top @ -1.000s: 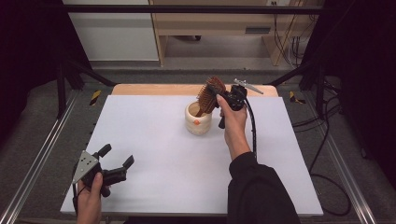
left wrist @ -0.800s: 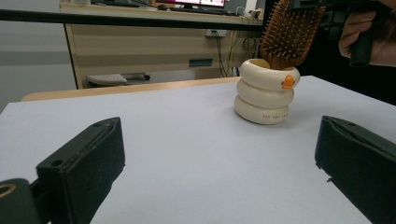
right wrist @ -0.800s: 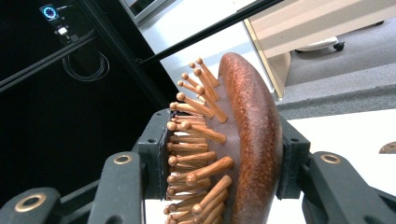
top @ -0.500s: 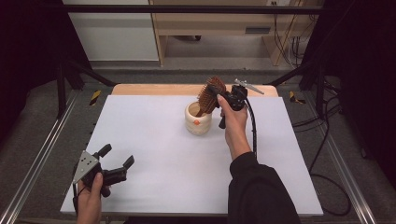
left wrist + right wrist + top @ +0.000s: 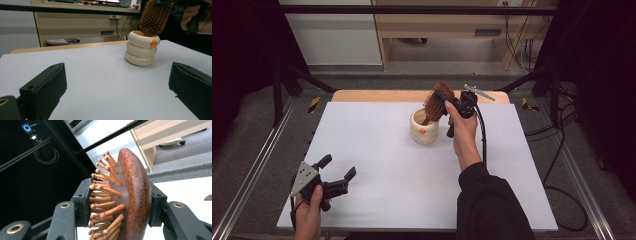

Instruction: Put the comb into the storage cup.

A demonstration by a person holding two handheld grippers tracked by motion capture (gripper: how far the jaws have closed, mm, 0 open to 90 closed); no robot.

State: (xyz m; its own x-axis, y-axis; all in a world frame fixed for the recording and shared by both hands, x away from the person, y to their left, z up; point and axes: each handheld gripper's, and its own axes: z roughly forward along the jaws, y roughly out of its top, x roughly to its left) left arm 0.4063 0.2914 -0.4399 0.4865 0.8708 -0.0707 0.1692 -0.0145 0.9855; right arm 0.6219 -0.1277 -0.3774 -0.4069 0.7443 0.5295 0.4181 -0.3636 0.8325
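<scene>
Nothing has moved since a second ago: both hands sit just where they were, and the hairbrush is at the same tilt over the cup.

Starting at the left, the left tongs [image 5: 336, 174] rest low at the near corner of the desk [image 5: 377, 165], jaws spread wide with nothing between them. They point across the white surface towards the cup, well apart from it. That looks like a waiting pose, parked out of the way while the other hand works.

Moving to the middle, the cup [image 5: 424, 127] stands upright on the desk, a cream one built like three stacked rings, with a small orange mark on its side. It sits toward the far edge, alone.

On to the right: the right tongs [image 5: 119, 202] clamp the hairbrush [image 5: 435, 102] across its head, one jaw against the wooden bristles, the other against the smooth brown back. Gripping the head leaves the handle free, and the handle end dips into the mouth of the cup while the head leans up and to the right. I'd judge the brush is being stood in the cup, handle first, with the release not yet made.
</scene>
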